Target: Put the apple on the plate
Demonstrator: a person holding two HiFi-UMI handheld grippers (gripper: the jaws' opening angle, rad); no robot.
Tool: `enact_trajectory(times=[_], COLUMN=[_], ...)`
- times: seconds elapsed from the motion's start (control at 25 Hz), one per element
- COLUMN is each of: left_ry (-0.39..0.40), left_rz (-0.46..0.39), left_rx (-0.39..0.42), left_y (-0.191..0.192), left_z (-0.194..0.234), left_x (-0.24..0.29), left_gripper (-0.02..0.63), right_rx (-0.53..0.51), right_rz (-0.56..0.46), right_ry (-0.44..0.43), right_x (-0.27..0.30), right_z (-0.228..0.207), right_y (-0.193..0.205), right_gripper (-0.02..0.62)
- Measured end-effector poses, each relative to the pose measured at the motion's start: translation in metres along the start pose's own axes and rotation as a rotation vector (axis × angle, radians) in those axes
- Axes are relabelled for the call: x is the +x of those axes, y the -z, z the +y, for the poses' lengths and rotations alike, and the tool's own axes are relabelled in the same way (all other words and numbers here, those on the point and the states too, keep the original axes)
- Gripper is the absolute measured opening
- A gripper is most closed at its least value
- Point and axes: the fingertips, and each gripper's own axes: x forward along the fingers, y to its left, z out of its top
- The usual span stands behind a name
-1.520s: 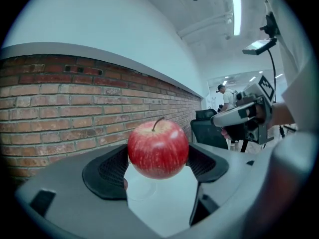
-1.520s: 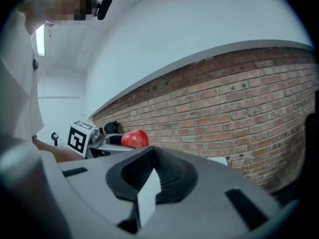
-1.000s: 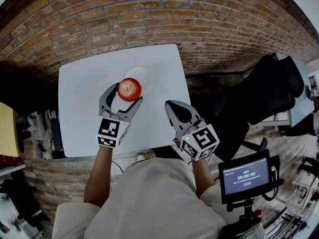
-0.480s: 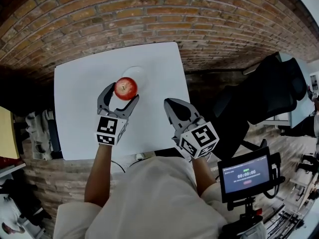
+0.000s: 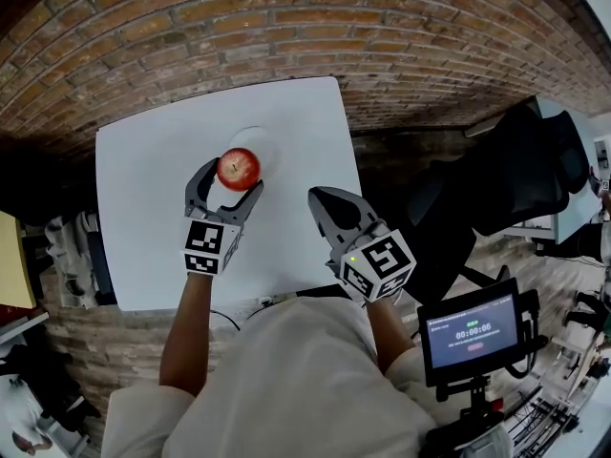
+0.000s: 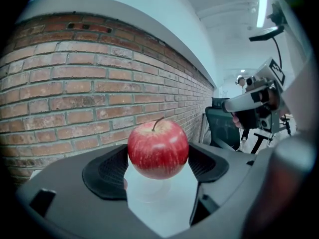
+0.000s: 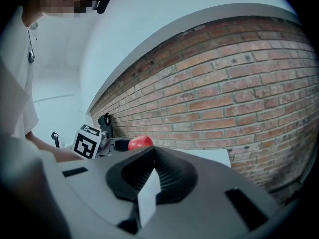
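A red apple [image 5: 239, 168] with a short stem is clamped between the two jaws of my left gripper [image 5: 236, 176], which is shut on it and holds it off the white table [image 5: 153, 189]. In the left gripper view the apple [image 6: 158, 149] hangs just above a pale white plate [image 6: 149, 195]. From the head view the plate [image 5: 260, 138] lies just beyond the apple, which overlaps its near edge. My right gripper [image 5: 331, 205] is to the right, near the table's right edge, jaws together and holding nothing. It sees the apple [image 7: 140, 143] far to its left.
The small white table stands against a brick wall [image 5: 286, 27]. A black office chair [image 5: 506, 179] is to the right of the table. A screen on a stand [image 5: 473, 334] is at the lower right. Shelving and clutter [image 5: 72, 246] sit left of the table.
The left gripper has carried the apple slightly forward, towards the plate. The right gripper has barely moved.
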Motion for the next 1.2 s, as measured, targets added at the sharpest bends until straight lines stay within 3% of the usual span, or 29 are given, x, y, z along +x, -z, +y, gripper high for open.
enact_trajectory(times=[1.2], left_ry=[0.031], left_rz=[0.119], left_rx=[-0.070], left_y=[0.046], left_z=[0.019], left_x=[0.074], left_gripper=[0.380], right_rx=[0.067], right_rz=[0.061], right_ry=[0.007], right_x=[0.048], right_z=[-0.059], right_y=[0.017], right_gripper=[0.003])
